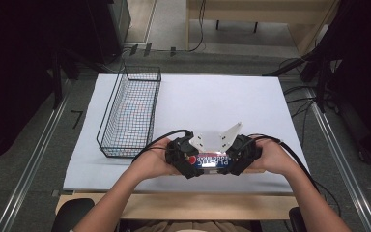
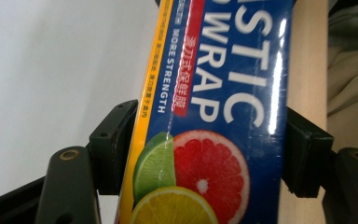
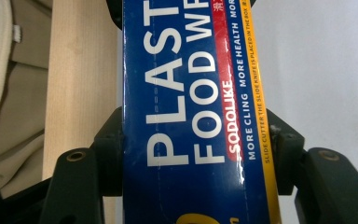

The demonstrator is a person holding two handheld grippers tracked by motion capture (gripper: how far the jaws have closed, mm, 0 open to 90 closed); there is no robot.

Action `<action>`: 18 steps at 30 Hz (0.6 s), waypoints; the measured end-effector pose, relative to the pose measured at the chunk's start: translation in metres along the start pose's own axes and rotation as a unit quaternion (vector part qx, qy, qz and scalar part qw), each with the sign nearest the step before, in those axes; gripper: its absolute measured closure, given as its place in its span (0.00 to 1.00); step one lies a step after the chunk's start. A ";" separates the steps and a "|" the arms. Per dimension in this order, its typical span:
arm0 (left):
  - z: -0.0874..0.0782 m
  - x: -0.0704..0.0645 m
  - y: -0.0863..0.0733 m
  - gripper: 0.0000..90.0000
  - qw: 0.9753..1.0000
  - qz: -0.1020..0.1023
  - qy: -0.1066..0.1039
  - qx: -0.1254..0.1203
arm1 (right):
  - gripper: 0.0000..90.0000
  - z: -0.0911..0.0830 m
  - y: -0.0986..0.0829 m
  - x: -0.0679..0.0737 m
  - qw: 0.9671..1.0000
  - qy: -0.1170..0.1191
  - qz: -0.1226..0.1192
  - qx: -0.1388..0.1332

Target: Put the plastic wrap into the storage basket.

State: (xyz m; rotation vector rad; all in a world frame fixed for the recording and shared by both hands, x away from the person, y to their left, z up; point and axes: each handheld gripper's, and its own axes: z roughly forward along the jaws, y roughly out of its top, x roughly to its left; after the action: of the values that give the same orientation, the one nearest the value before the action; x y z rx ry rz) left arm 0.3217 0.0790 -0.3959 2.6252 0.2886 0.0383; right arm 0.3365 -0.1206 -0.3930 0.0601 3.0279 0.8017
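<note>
Here the white table sheet spreads ahead of both grippers, with its near wooden edge just behind them. Off beyond the left gripper, further out on its outer side, stands an empty wire basket, well apart from the hands.

Between the two tools runs the plastic wrap box, long, blue and glossy. The left gripper is clamped across the end printed with citrus fruit, one jaw on each long side. The right gripper is clenched the same way on the opposite end, by the big white lettering. The box sits at the near edge of the sheet; whether it rests on it or hangs just above, I cannot tell.

The likely trouble is the shared hold. If the hands move unevenly toward the basket, the box could twist and slide in the jaws, since its film looks slick. Squeezing harder to stop that could dent the cardboard. Releasing one end early would leave it levering down from the other.
</note>
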 end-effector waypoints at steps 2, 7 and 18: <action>0.002 -0.001 0.000 0.37 1.000 0.002 -0.002 0.001 | 0.45 0.002 0.001 0.001 1.000 0.005 0.004 0.003; 0.006 -0.003 -0.001 0.40 1.000 0.000 -0.008 0.008 | 0.44 0.005 0.002 0.002 1.000 0.001 -0.008 0.007; -0.003 -0.013 0.001 0.44 1.000 0.007 -0.004 0.011 | 0.43 0.004 -0.001 0.005 1.000 0.020 -0.018 -0.012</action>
State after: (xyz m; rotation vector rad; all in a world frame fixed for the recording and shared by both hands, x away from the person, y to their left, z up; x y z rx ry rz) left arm 0.3089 0.0765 -0.3923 2.6487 0.2701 0.0302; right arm 0.3314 -0.1195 -0.3967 -0.0110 3.0462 0.8467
